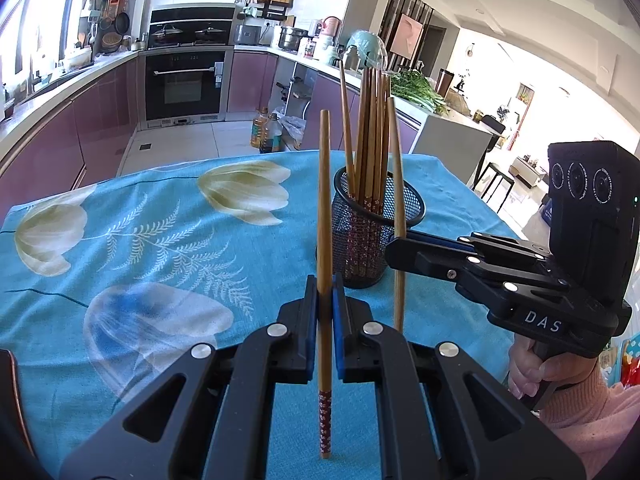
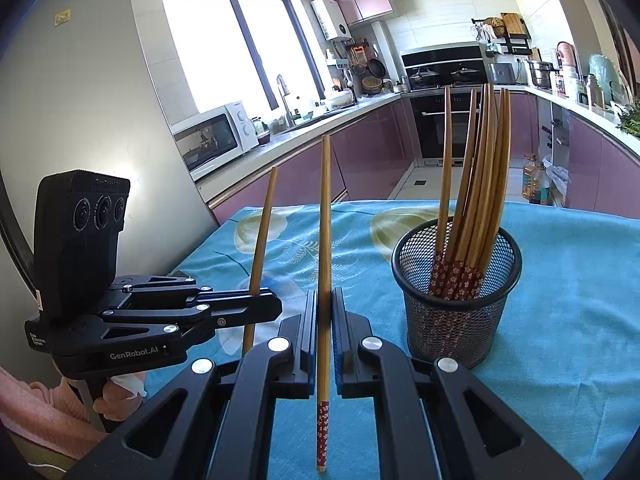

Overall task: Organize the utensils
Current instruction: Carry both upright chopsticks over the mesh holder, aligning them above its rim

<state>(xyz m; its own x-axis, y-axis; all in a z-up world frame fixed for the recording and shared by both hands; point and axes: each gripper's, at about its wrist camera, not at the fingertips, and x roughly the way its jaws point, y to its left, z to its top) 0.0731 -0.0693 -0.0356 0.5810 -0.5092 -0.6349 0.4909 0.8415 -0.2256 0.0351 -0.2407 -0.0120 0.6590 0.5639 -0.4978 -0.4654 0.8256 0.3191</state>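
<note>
Left tongs (image 1: 325,292) clamped on one upright chopstick (image 1: 325,208). Right tongs (image 2: 325,308) clamped on another chopstick (image 2: 326,220). Mesh holder (image 2: 456,300), frame right, contains remaining chopsticks (image 2: 480,168).

Mesh holder (image 1: 374,236) veils the patterned ends of its chopsticks (image 1: 370,120); its right side sits behind the right gripper (image 1: 400,246). Sleeved hands are cut off at frame edges. Small items on the counter (image 2: 580,108) stay too small to identify.

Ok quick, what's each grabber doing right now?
Left gripper: closed on one upright chopstick.
Right gripper: closed on another upright chopstick.
</note>
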